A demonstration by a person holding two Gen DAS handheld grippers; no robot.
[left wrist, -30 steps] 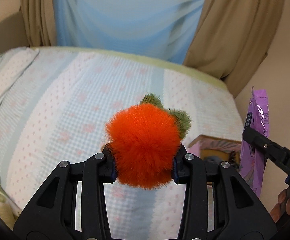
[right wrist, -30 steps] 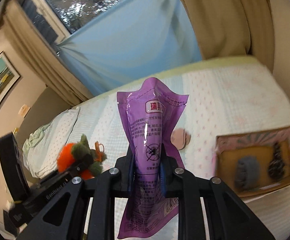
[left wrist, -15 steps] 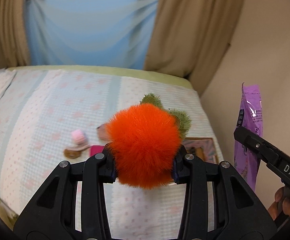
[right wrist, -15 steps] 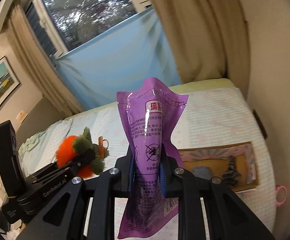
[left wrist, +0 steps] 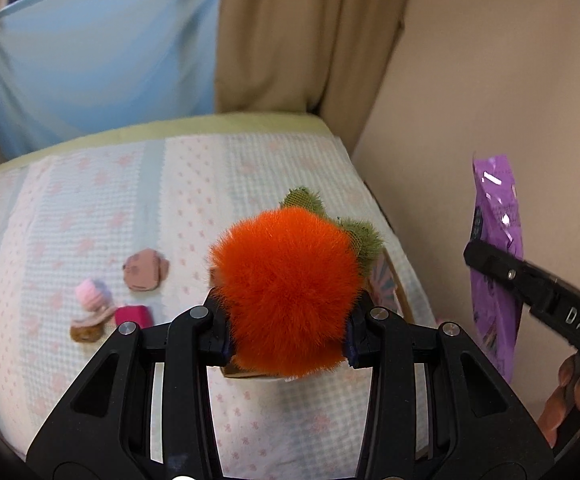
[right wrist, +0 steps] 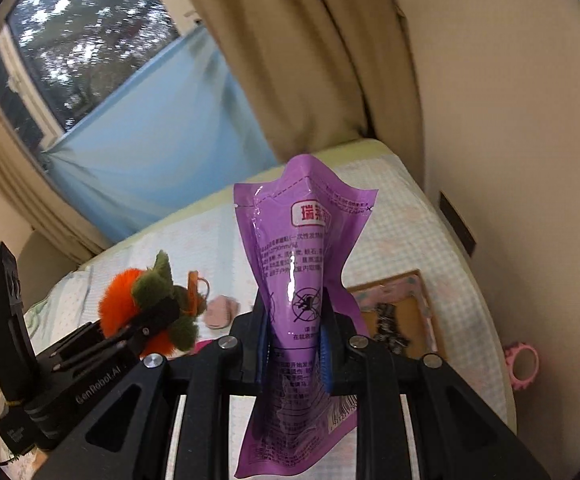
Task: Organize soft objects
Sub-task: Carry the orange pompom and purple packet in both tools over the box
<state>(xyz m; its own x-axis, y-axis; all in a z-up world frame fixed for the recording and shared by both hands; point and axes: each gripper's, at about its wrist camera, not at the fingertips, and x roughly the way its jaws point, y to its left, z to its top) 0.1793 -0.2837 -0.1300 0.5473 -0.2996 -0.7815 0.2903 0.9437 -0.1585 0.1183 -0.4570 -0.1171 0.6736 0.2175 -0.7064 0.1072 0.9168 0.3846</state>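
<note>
Plainly, over the bed (left wrist: 138, 184), the right hand-held gripper (right wrist: 293, 344) pinches the purple pouch (right wrist: 301, 248) at its waist: light, slick, crinkly. Left of it, the left hand-held gripper (left wrist: 286, 316) squeezes the orange plush (left wrist: 286, 292), airy and compressible, best held mid-body.

Two handheld black grippers are carried side by side, both tilted downward. The left gripper (left wrist: 288, 322) has its two fingers closed onto something fluffy that fills the gap between its pads. The right gripper (right wrist: 293, 344) has its fingers pinched tight on something thin that stands up between them. In the left camera's view, the right gripper's finger reaches in from the right edge, with the person's fingers (left wrist: 569, 396) curled behind it.
</note>
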